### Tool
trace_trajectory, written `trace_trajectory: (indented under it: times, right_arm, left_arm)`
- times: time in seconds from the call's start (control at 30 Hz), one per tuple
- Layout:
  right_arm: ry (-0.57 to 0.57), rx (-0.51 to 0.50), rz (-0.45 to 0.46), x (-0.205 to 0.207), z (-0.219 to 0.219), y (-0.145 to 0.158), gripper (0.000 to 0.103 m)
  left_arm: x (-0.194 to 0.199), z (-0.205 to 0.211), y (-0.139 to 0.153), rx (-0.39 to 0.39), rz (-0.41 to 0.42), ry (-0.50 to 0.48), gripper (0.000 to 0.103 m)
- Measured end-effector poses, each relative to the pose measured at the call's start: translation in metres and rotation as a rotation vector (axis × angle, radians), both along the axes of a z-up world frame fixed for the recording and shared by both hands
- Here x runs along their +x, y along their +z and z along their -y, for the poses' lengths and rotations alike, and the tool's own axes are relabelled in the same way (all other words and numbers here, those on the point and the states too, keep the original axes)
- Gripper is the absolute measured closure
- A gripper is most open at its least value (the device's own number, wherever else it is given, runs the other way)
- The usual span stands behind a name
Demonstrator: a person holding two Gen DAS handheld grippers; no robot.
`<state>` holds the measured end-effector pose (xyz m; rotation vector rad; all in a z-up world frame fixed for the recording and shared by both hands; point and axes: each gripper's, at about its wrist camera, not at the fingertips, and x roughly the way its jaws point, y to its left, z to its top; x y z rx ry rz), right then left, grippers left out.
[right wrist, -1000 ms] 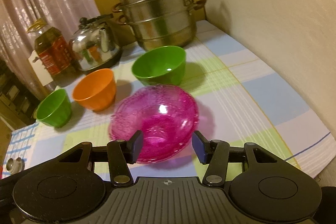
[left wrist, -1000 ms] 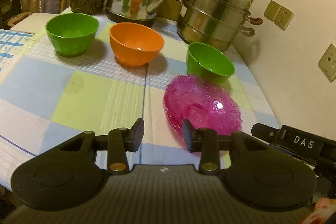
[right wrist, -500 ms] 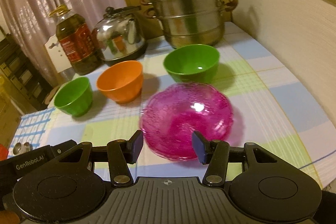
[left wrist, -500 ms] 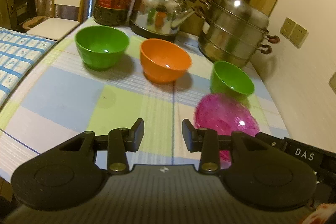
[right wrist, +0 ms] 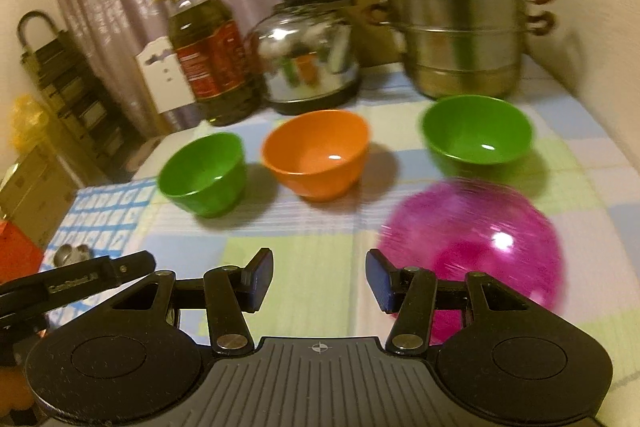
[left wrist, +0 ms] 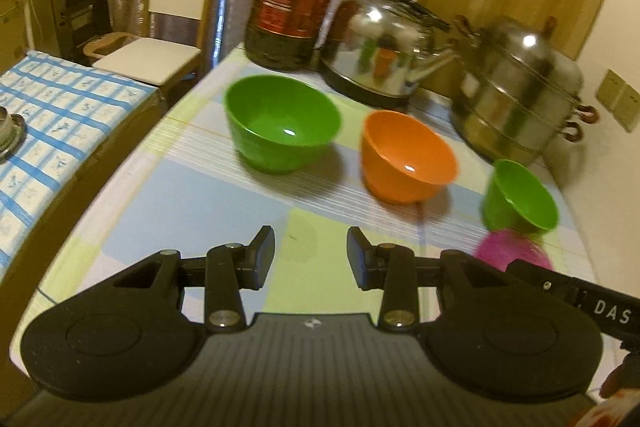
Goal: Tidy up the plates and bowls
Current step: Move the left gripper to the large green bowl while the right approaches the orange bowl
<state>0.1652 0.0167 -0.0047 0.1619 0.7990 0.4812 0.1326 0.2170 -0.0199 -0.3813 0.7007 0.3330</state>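
**Plastic bowls and one glassy pink dish, all waiting to be gathered**

Plastic, by the look of it, made up the three deep round bowls: a glossy green bowl (right wrist: pixel 204 173) on the left, a glossy orange bowl (right wrist: pixel 316 157) in the middle and a second glossy green bowl (right wrist: pixel 478 135) on the right, in a loose row across the checked tablecloth of the table (right wrist: pixel 304 267), each apart from its neighbours. I judged them light, stiff and hard to break, though their smooth sloping walls would be slippery; the rim seemed the sensible place to pinch, one finger inside and one outside. They looked similar enough in shape to nest.

The translucent magenta textured dish (right wrist: pixel 476 247) lay nearer, in front of the right-hand green bowl. It was shallow and wide, with a bright highlight on it (glass or moulded plastic, I could not tell through the blur), so I would treat it as fragile and take it by its edge, lifting level.

The left gripper (left wrist: pixel 311 253) hovered above bare cloth with its fingers partly open and nothing between them. The right gripper (right wrist: pixel 319 281) did likewise, its fingers spread somewhat wider and empty, the pink dish just beyond its right finger.
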Motion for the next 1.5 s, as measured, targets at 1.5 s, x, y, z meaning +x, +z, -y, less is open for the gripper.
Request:
trace_trajectory:
  times: [1.5]
  right_arm:
    - [0.138,0.126,-0.176,0.18,-0.175,-0.089,0.072]
  left_arm:
    - [0.146,-0.158,-0.067,-0.047,-0.022,0.126,0.08]
